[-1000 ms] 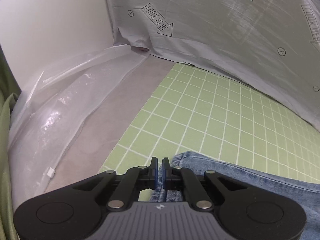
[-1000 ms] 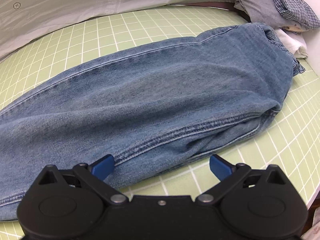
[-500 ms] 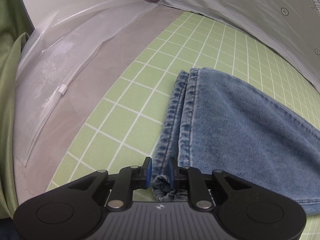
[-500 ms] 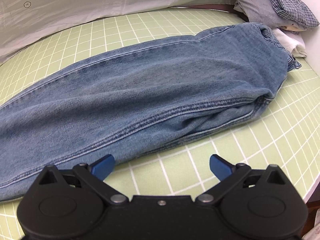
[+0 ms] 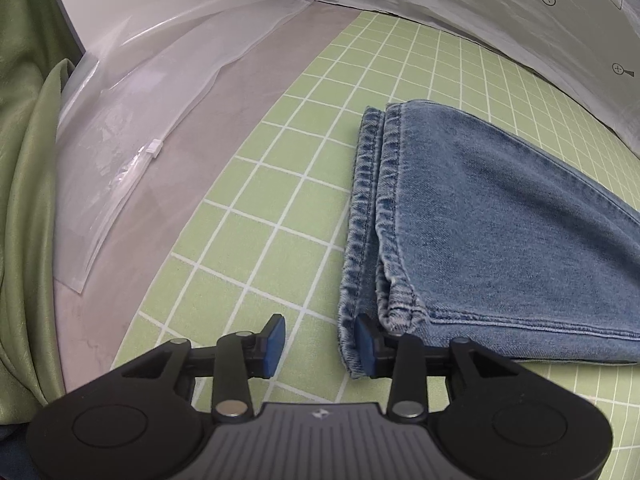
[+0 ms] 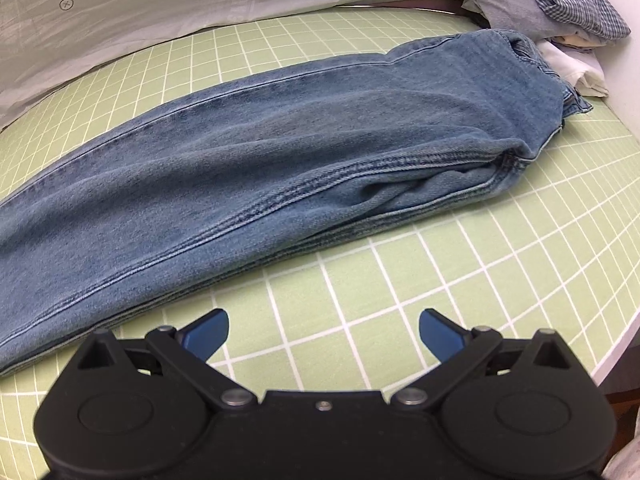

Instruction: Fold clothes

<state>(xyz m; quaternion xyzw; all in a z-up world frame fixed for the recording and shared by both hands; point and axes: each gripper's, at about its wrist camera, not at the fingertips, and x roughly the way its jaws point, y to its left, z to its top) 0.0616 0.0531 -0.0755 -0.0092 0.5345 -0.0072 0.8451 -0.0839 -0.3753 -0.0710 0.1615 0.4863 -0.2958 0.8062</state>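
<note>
Both grippers pointing steeply down, nothing clamped.
The left gripper is opening its jaws; the gap between its blue pads is standing empty, with the right pad sitting against cloth. The right gripper is holding its jaws spread wide, nothing lying between them.

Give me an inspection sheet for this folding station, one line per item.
Surface: green grid mat on a grey table.
Job's things: jeans laid flat on the mat, legs stacked, hems at one end.
Clutter: clothes pile beyond the waistband; clear plastic bag beside the mat.
Grippers: left tool opening, nothing pinched, its right pad at the hem corner; right tool open over bare mat.
Cables: nothing seen.
Surroundings: printed white sheet behind; green fabric.
</note>
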